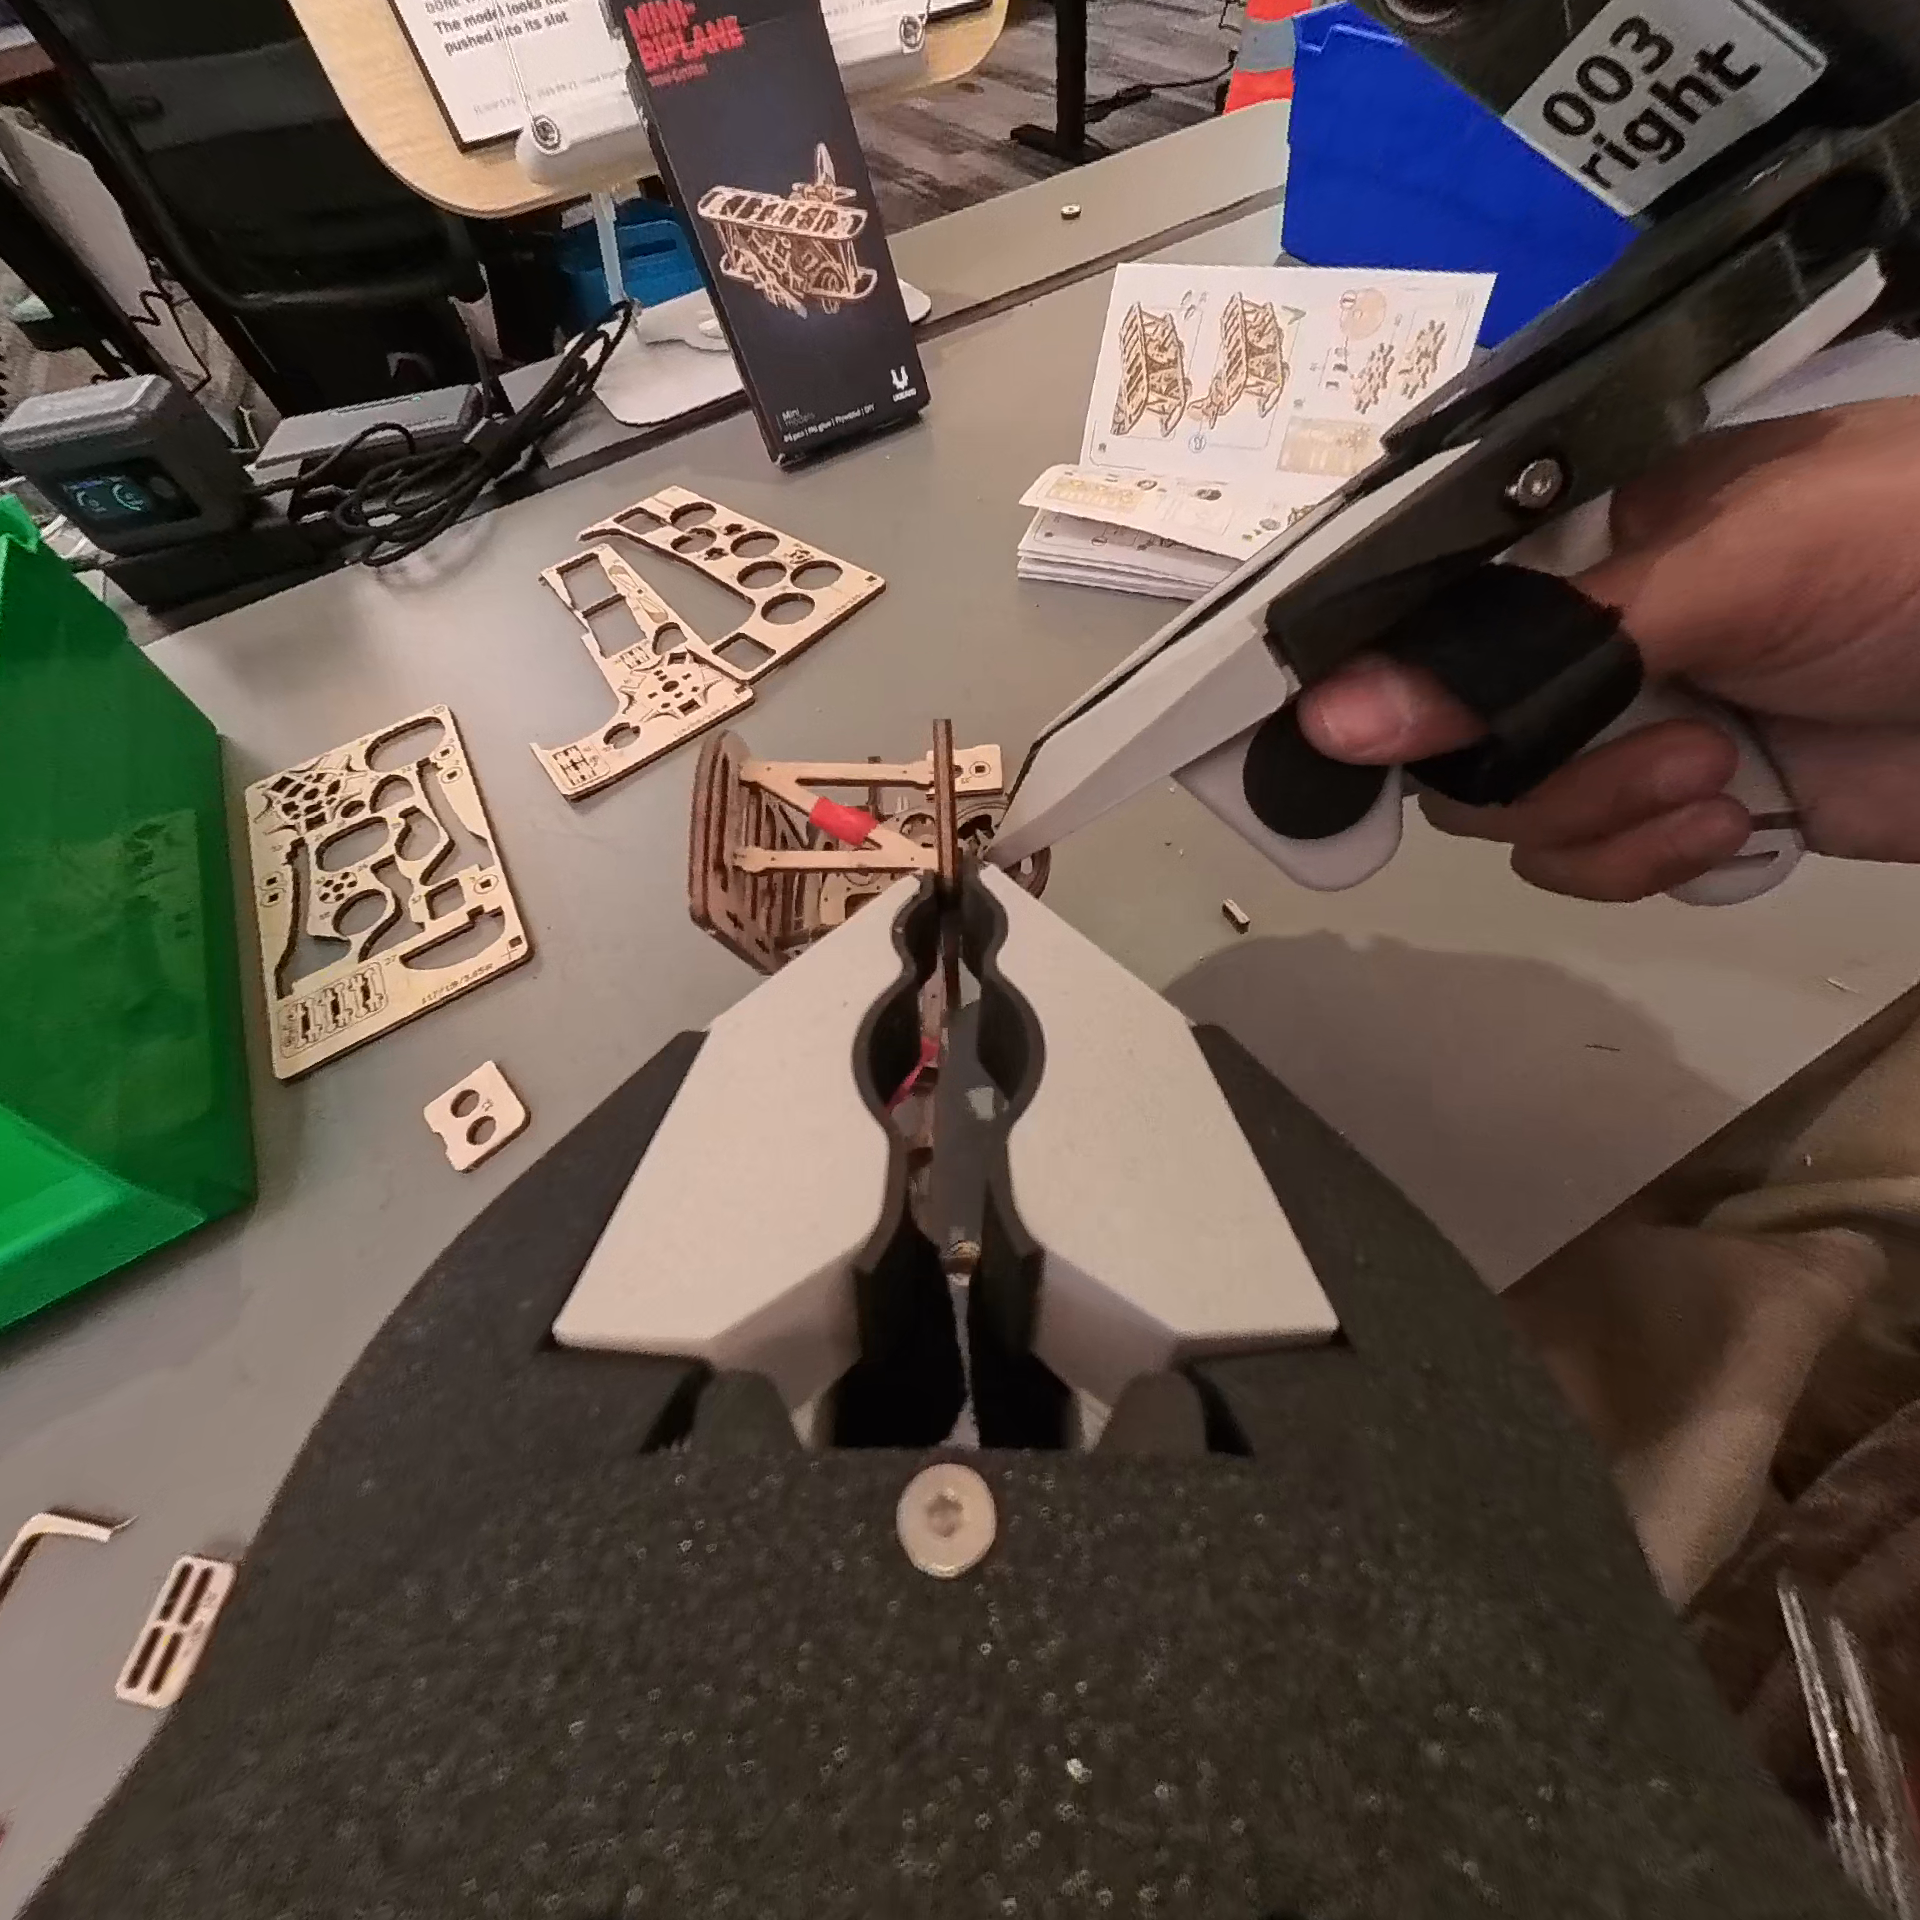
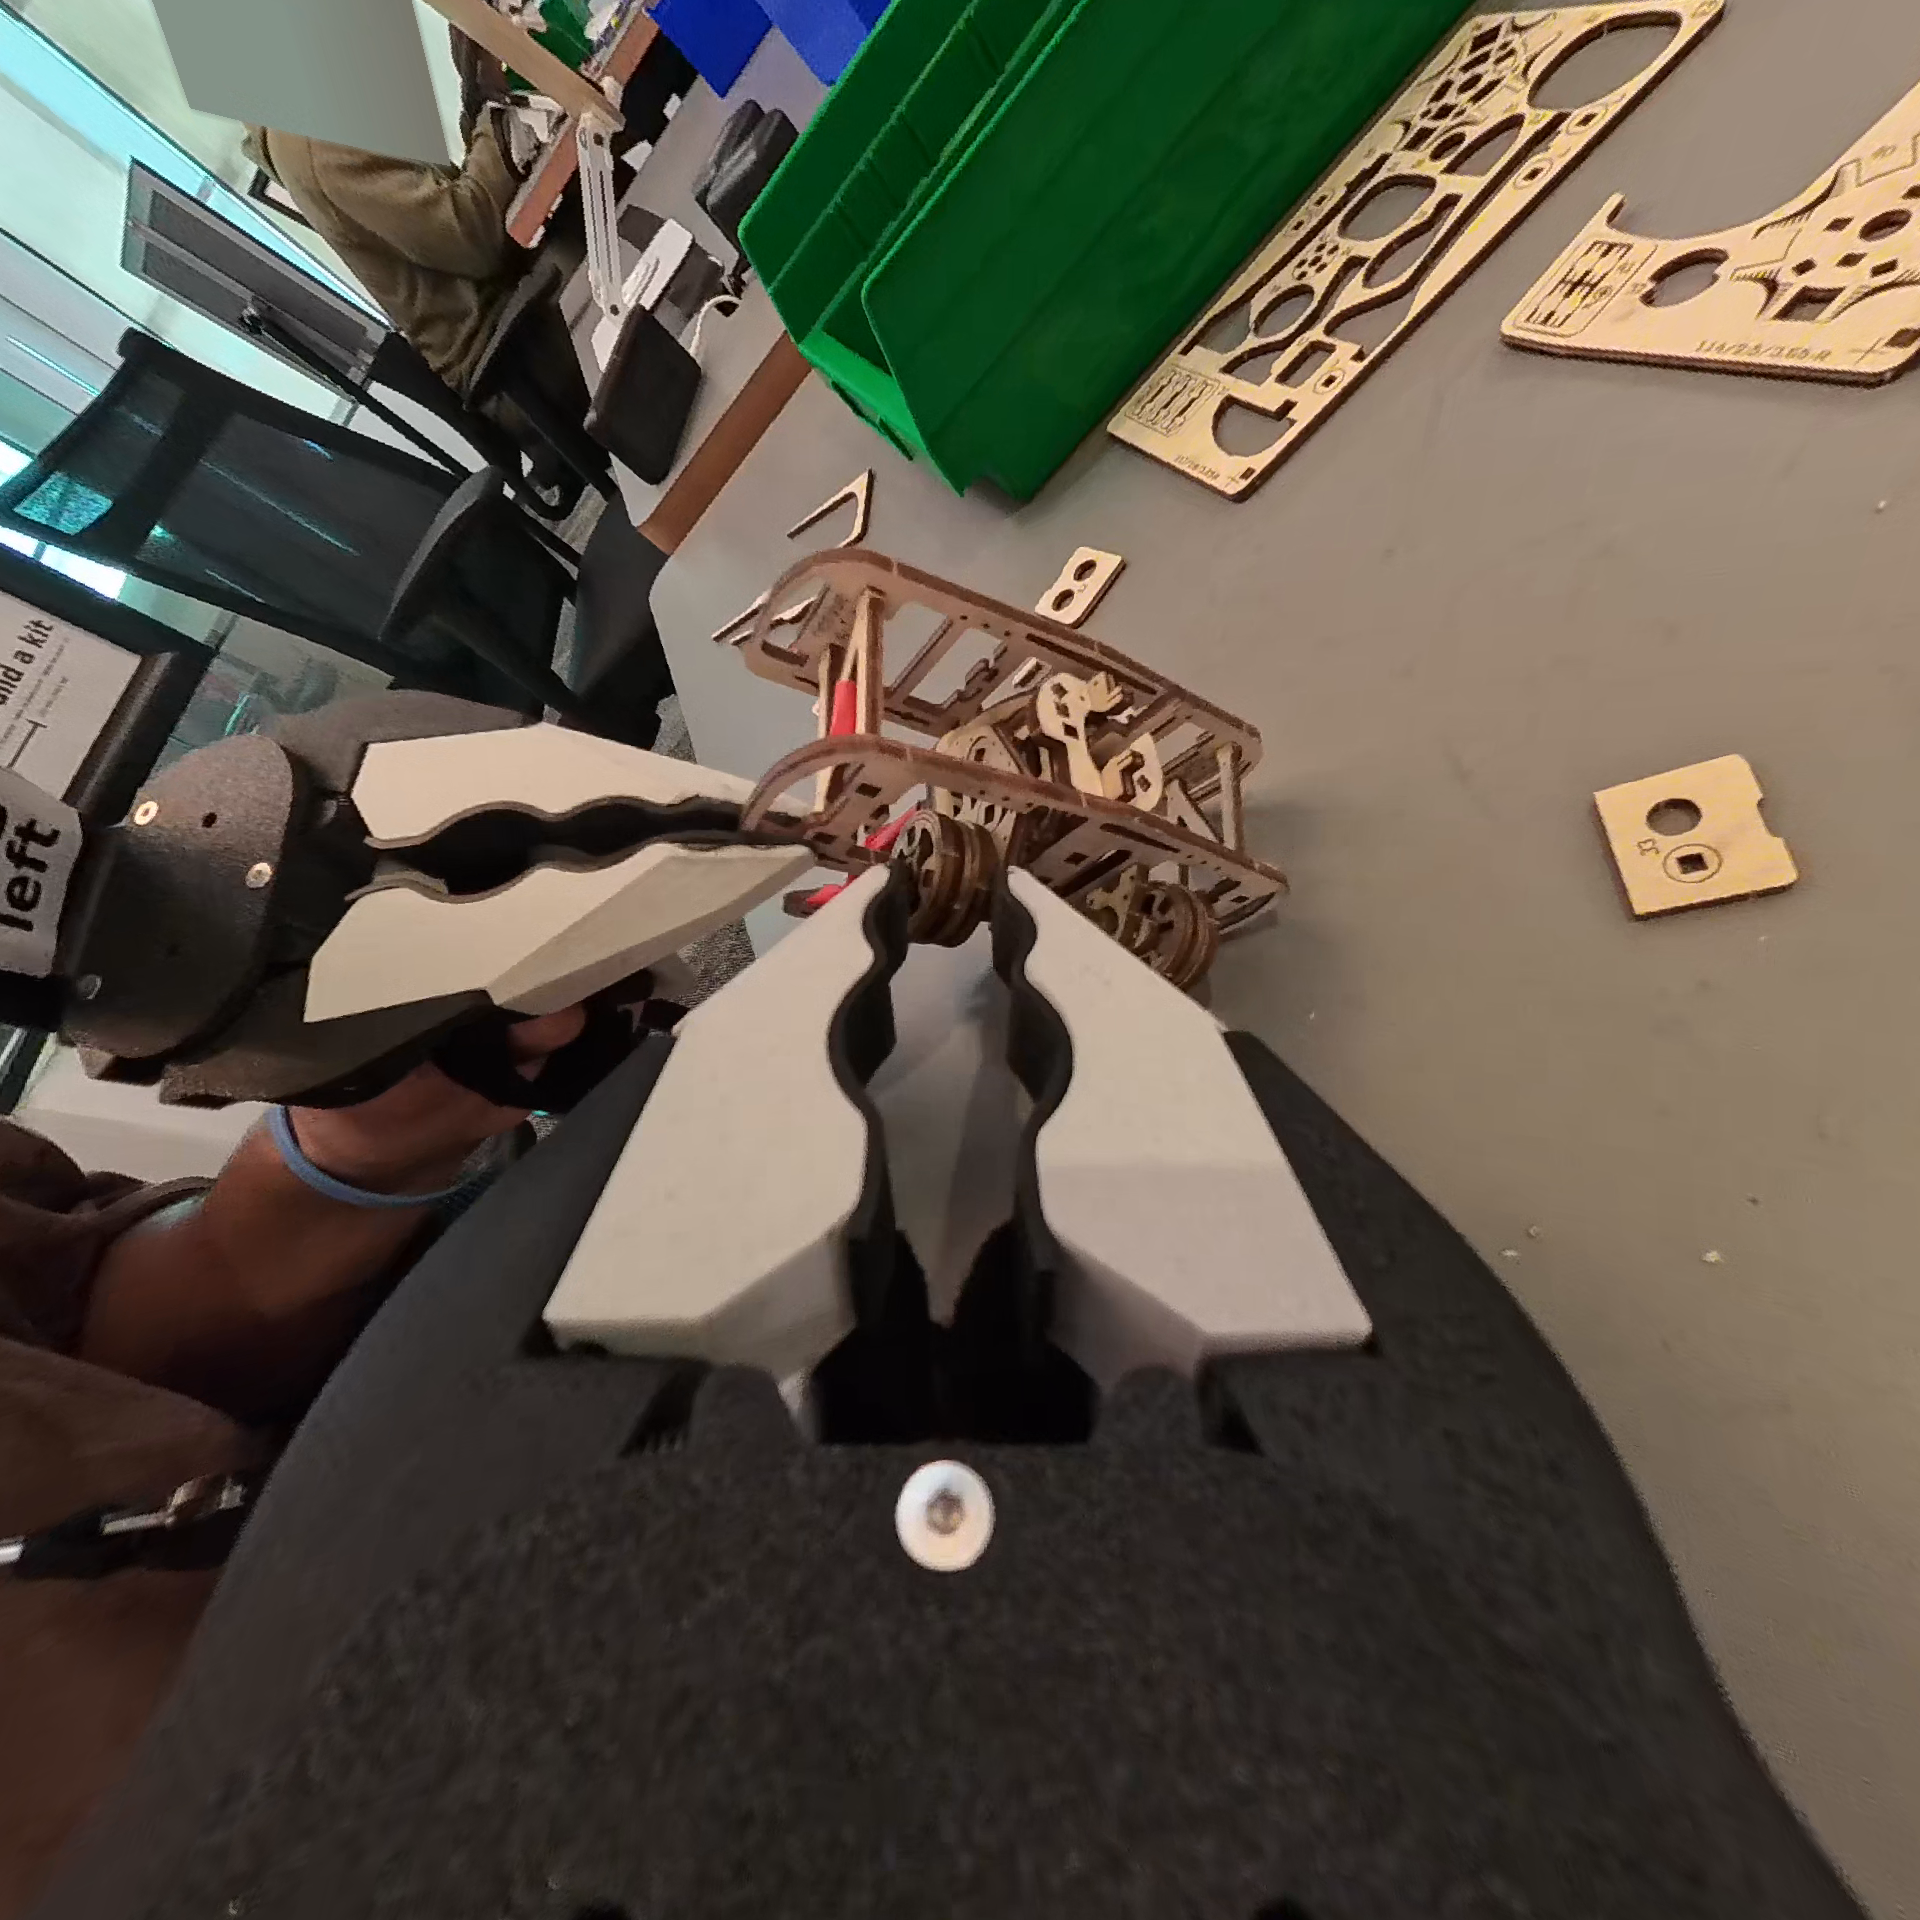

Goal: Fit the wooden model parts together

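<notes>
The grey table [image 1: 727, 1039] carries a green bin [image 2: 987, 239] and cut-out wooden sheets [image 1: 384, 894] to the left of the wooden plane model [image 2: 1018, 790], which stands near the table's middle. The left gripper [image 1: 943, 883] is pressed together on the model's wing edge. The right gripper [image 2: 948, 883] pinches a small wooden wheel [image 2: 945, 868] at the model.

right gripper [image 2: 948, 896] clamps a wheel [image 2: 943, 871] of the wooden biplane [image 2: 1049, 758]; left gripper [image 2: 795, 831] pinches its wing tip.
</notes>
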### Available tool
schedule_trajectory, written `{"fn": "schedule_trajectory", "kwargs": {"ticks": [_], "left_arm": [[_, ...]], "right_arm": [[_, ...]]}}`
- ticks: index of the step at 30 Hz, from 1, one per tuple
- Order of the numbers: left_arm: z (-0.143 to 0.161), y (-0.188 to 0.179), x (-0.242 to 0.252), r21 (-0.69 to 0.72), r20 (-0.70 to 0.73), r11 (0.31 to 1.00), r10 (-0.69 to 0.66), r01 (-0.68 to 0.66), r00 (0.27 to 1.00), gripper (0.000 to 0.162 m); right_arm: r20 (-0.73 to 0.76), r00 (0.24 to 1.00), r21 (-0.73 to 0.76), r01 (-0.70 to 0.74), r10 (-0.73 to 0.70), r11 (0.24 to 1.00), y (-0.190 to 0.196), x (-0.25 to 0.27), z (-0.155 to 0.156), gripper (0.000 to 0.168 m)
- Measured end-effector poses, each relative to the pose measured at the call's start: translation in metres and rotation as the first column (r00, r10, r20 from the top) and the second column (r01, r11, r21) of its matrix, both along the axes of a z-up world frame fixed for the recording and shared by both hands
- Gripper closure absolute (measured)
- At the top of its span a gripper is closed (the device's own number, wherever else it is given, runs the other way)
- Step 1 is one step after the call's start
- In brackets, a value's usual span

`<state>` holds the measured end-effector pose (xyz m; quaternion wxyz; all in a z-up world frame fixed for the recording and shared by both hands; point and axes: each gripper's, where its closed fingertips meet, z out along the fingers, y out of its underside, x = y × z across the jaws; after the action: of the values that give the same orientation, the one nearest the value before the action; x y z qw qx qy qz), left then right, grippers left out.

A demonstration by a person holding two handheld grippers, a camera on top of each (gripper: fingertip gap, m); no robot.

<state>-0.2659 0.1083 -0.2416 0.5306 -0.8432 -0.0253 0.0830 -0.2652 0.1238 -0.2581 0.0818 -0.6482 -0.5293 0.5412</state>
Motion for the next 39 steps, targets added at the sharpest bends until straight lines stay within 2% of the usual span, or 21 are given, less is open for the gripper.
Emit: {"fn": "schedule_trajectory", "kwargs": {"ticks": [9, 15, 20, 23, 32, 34, 39], "left_arm": [[0.003, 0.000, -0.003, 0.014, -0.017, 1.000, 0.009, -0.009, 1.000, 0.162], [0.005, 0.002, 0.003, 0.017, -0.027, 1.000, -0.002, 0.002, 1.000, 0.162], [0.011, 0.001, 0.003, 0.051, -0.011, 0.999, 0.006, -0.006, 1.000, 0.162], [0.015, 0.001, 0.004, 0.071, -0.005, 0.997, 0.010, -0.010, 1.000, 0.162], [0.017, 0.006, 0.016, 0.083, -0.006, 0.996, -0.022, 0.023, 1.000, 0.162], [0.018, 0.007, 0.018, 0.086, -0.009, 0.996, -0.027, 0.028, 1.000, 0.162], [0.018, 0.007, 0.021, 0.084, -0.021, 0.996, -0.033, 0.035, 0.999, 0.162]], "right_arm": [[0.012, 1.000, -0.195, 0.024, -0.022, 0.981, -0.002, -0.003, 0.000, 0.152], [0.021, 0.999, -0.232, 0.042, -0.038, 0.972, 0.000, 0.006, 0.000, 0.149], [-0.015, 0.998, -0.207, 0.059, -0.064, 0.976, 0.007, 0.018, 0.010, 0.146], [-0.010, 0.996, -0.197, 0.085, -0.088, 0.977, 0.011, 0.026, 0.009, 0.139], [0.020, 0.990, -0.302, 0.139, -0.139, 0.943, 0.008, 0.031, -0.003, 0.104], [0.029, 0.988, -0.354, 0.150, -0.150, 0.923, 0.010, 0.029, -0.006, 0.096], [0.022, 0.989, -0.478, 0.136, -0.143, 0.868, 0.011, 0.026, -0.008, 0.090]]}}
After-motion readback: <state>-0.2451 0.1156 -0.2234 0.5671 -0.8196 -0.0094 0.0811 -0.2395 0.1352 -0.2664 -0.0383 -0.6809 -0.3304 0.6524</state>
